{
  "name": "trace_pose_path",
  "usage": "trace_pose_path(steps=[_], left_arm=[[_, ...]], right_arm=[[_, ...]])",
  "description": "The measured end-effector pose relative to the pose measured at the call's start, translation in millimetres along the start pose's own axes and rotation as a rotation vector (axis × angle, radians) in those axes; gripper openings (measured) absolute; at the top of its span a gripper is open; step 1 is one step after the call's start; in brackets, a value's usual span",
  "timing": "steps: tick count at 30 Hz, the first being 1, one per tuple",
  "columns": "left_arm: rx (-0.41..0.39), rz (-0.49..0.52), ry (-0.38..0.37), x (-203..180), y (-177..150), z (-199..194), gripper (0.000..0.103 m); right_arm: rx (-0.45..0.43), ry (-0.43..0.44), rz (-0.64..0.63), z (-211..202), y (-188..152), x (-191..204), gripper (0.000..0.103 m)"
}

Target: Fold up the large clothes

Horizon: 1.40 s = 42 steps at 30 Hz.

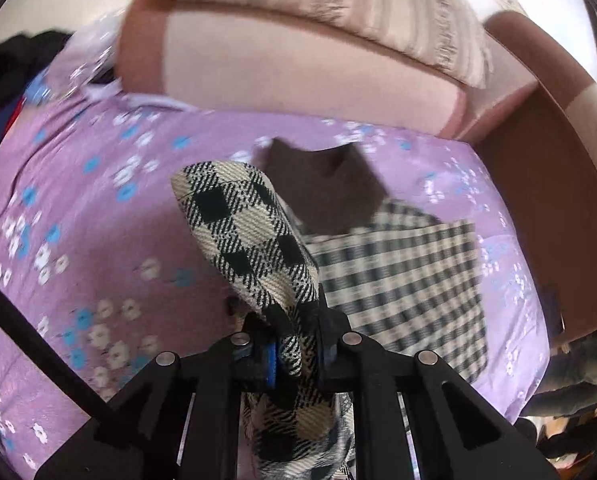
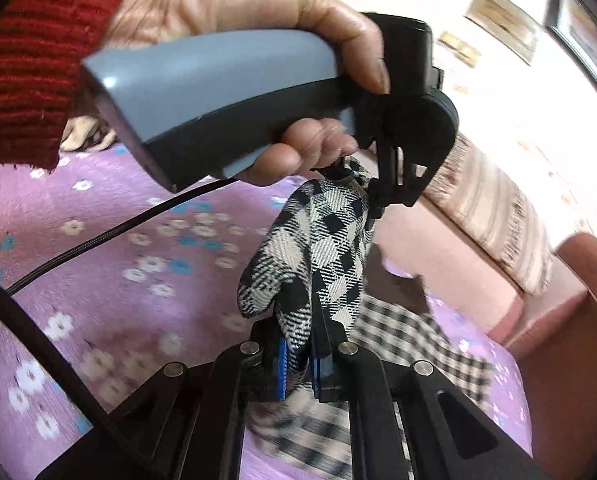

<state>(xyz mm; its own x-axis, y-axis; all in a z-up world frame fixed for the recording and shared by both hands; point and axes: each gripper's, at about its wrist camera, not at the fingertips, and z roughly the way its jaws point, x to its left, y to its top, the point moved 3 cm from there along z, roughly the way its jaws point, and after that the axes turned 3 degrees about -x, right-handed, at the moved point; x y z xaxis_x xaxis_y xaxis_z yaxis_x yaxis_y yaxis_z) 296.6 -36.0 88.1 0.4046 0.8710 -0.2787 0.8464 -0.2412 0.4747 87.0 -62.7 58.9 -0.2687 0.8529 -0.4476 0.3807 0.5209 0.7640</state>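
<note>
Both my grippers clamped on the checked garment (image 1: 254, 240): left gripper (image 1: 296, 354) and right gripper (image 2: 300, 364) each pinch a bunched edge, lifted above the purple flowered bedsheet (image 1: 98, 208). Rest of it trails on the sheet near the sofa (image 1: 298, 68).

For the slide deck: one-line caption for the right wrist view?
Right gripper and left gripper both shut on the checked garment, lifted above the floral bedsheet.

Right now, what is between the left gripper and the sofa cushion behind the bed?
In the left wrist view, beyond the left gripper: the checked garment it grips, brown lining showing, then floral purple bedsheet up to the sofa cushion.
</note>
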Motion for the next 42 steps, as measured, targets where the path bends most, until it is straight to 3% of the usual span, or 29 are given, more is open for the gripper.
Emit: trace_pose_path(steps=[11, 17, 20, 22, 26, 30, 33, 34, 36, 39, 42], left_arm=[[0.080, 0.149, 0.004, -157, 2, 76, 0.012], [0.117, 0.195, 0.046, -194, -9, 115, 0.017], [0.118, 0.152, 0.016, -195, -7, 116, 0.032], [0.086, 0.121, -0.011, -193, -1, 105, 0.049], [0.000, 0.082, -0.024, -179, 10, 71, 0.055], [-0.102, 0.009, 0.002, -140, 4, 29, 0.066], [-0.135, -0.007, 0.053, -109, -20, 10, 0.067], [-0.139, -0.009, 0.064, -102, -26, 7, 0.067], [-0.152, -0.007, 0.089, -86, -48, 2, 0.067], [-0.151, 0.020, 0.128, -77, -74, 3, 0.067], [-0.136, 0.031, 0.126, -77, -90, 6, 0.067]], right_arm=[[0.117, -0.064, 0.127, -18, -64, -111, 0.008], [0.175, -0.061, 0.204, -12, -105, -140, 0.008], [0.191, -0.021, 0.195, -5, -113, -142, 0.009], [0.200, 0.015, 0.195, -4, -120, -145, 0.011], [0.221, 0.112, 0.258, -10, -135, -162, 0.026], [0.196, 0.238, 0.386, -37, -133, -187, 0.027], [0.136, 0.272, 0.573, -47, -134, -231, 0.033], [0.115, 0.262, 0.671, -44, -137, -252, 0.039], [0.097, 0.290, 0.838, -29, -140, -276, 0.040], [0.123, 0.419, 1.022, 15, -141, -292, 0.050], [0.202, 0.472, 1.082, 61, -146, -284, 0.054]])
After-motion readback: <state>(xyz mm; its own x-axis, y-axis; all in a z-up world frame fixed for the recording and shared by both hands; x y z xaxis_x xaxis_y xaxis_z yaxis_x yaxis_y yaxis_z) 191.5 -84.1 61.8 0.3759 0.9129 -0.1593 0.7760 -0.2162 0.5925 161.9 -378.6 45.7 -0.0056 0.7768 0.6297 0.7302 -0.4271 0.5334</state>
